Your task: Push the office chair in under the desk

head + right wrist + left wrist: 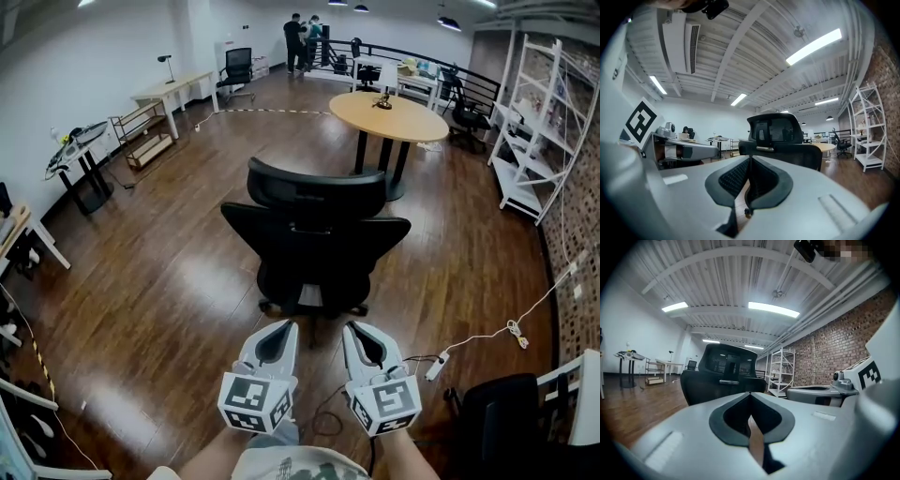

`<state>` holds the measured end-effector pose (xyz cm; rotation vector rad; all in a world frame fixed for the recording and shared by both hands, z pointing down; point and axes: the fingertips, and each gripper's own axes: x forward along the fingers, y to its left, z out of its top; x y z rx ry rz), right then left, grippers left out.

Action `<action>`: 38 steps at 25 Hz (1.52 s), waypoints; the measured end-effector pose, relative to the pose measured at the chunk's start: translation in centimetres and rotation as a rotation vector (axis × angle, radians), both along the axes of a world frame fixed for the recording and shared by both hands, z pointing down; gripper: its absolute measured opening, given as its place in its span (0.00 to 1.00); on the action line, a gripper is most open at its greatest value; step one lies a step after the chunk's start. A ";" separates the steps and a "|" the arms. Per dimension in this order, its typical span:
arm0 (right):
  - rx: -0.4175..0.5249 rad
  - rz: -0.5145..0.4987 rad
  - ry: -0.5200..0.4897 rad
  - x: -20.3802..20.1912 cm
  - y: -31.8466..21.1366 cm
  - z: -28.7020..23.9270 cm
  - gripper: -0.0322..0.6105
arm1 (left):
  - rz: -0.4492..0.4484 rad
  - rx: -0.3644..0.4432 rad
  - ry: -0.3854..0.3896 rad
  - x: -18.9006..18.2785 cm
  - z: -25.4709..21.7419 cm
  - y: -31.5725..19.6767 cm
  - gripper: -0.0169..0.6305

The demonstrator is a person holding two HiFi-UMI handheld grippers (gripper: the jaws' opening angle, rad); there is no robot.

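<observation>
A black office chair (pixel 314 239) stands on the wooden floor with its back toward me, between me and a round wooden desk (pixel 388 116). The chair (pixel 724 376) fills the middle of the left gripper view, and the chair (pixel 783 140) also shows ahead in the right gripper view. Both grippers hang side by side just short of the chair's base, touching nothing. My left gripper (pixel 284 330) is shut and empty. My right gripper (pixel 354 332) is shut and empty too.
A white power strip and cable (pixel 437 366) lie on the floor at the right. White shelving (pixel 539 122) lines the brick wall. Another black chair (pixel 511 412) stands at the lower right. A long desk (pixel 173 92) and a rack (pixel 80 164) sit along the left wall. People stand far back.
</observation>
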<state>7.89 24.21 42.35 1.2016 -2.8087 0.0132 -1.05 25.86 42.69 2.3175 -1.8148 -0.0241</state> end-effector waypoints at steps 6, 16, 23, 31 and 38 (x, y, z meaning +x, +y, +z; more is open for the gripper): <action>-0.001 0.015 0.014 -2.0 -3.8 -0.5 0.05 | 0.025 0.000 0.007 -1.8 -0.6 -4.1 0.05; 0.016 0.035 0.031 -5.1 -8.1 -1.3 0.11 | 0.080 0.009 0.001 -5.1 -1.4 -8.8 0.05; 0.043 0.091 0.042 -7.3 -10.6 -2.6 0.11 | 0.128 0.033 0.000 -8.4 -2.5 -11.3 0.05; 0.073 0.136 0.075 -7.9 -12.2 -3.5 0.16 | 0.175 0.047 -0.016 -10.9 -2.8 -13.4 0.08; 0.127 0.138 0.172 -6.8 -14.1 -4.6 0.24 | 0.178 0.065 -0.126 -13.2 -3.4 -15.9 0.18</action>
